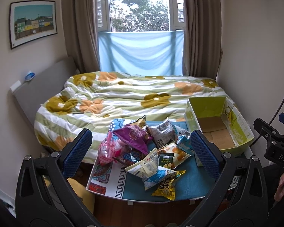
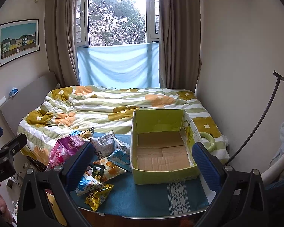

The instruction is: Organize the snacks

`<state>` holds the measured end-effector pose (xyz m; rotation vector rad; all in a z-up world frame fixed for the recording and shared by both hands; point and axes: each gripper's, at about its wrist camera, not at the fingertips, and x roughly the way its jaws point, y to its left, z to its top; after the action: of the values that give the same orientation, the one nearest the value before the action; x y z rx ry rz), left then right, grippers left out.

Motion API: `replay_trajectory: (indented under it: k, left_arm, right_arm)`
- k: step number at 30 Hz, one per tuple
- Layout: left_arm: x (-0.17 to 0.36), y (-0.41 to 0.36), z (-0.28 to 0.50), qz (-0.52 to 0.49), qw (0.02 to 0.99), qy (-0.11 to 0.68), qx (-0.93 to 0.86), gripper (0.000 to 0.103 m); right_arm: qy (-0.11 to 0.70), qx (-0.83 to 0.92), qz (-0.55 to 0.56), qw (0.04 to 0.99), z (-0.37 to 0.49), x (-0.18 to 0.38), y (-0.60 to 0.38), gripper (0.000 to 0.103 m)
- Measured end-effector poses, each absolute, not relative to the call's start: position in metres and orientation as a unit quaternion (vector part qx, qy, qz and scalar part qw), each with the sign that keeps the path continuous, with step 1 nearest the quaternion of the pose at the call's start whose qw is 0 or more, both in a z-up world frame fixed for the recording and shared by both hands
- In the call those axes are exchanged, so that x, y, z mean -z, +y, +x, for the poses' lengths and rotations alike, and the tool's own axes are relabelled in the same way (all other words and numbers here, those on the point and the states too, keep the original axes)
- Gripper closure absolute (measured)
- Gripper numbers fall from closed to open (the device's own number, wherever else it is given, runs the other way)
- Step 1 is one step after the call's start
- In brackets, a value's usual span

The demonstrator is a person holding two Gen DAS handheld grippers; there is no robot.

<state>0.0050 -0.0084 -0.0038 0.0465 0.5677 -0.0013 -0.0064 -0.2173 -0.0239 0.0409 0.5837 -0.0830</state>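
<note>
both my grippers, left gripper (image 1: 141, 152) and right gripper (image 2: 142, 163), gape wide, holding nothing. green cardboard box (image 2: 161, 151) sits empty by the table's (image 2: 142, 202) right edge; snack packets (image 1: 145, 151) heaped left, bare cloth along near edge.

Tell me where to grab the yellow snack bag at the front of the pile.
Pinch the yellow bag by its crimped end seal, coming from above on the near side. It lies flat at the pile's front edge on the blue mat; its puffy middle would likely slip.

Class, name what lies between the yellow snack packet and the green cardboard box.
Only bare blue cloth separates the yellow snack packet from the green cardboard box, seen in the right wrist view.
</note>
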Motion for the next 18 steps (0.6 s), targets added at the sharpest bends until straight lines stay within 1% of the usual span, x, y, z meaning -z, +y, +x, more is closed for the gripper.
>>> replay_trajectory:
  k: [18]
  left_arm:
    - [0.0061, -0.007, 0.0091, 0.024, 0.959, 0.282, 0.002, 0.001]
  right_arm:
    - [0.29, 0.041, 0.021, 0.956, -0.0046, 0.0253, -0.2143, 0.0]
